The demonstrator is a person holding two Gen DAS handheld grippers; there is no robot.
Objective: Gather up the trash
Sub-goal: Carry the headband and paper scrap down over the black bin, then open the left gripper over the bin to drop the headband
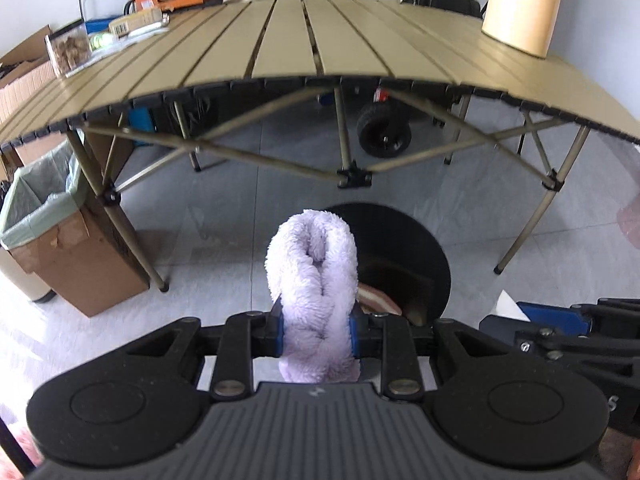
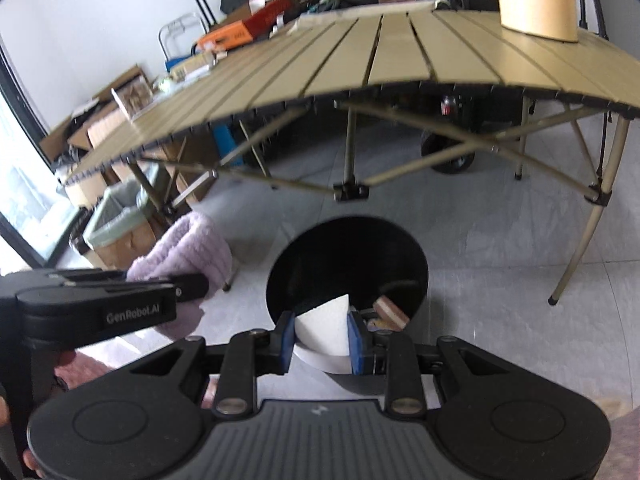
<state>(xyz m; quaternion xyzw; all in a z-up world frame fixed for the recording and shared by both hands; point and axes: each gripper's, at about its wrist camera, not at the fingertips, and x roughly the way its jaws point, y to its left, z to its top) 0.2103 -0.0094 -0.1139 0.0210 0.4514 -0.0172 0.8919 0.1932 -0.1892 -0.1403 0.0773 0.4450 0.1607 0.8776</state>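
The right tool (image 2: 322,338) clamped a white wedge (image 2: 322,322) directly above the bin (image 2: 348,248). The left tool (image 1: 316,334) gripped a towel (image 1: 314,276), beside the bin's rim.

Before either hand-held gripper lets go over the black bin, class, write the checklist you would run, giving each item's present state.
1. Left hand-held gripper grips the lilac fluffy cloth: ok.
2. Right hand-held gripper grips the white foam piece: ok.
3. Foam piece is above the black bin opening: ok in the right wrist view.
4. Cloth is above the opening: cannot tell; the left wrist view shows it at the bin's left edge.
5. Bin has room: ok; only some scraps show inside.
6. Grippers are clear of each other: cannot tell; they sit close side by side.
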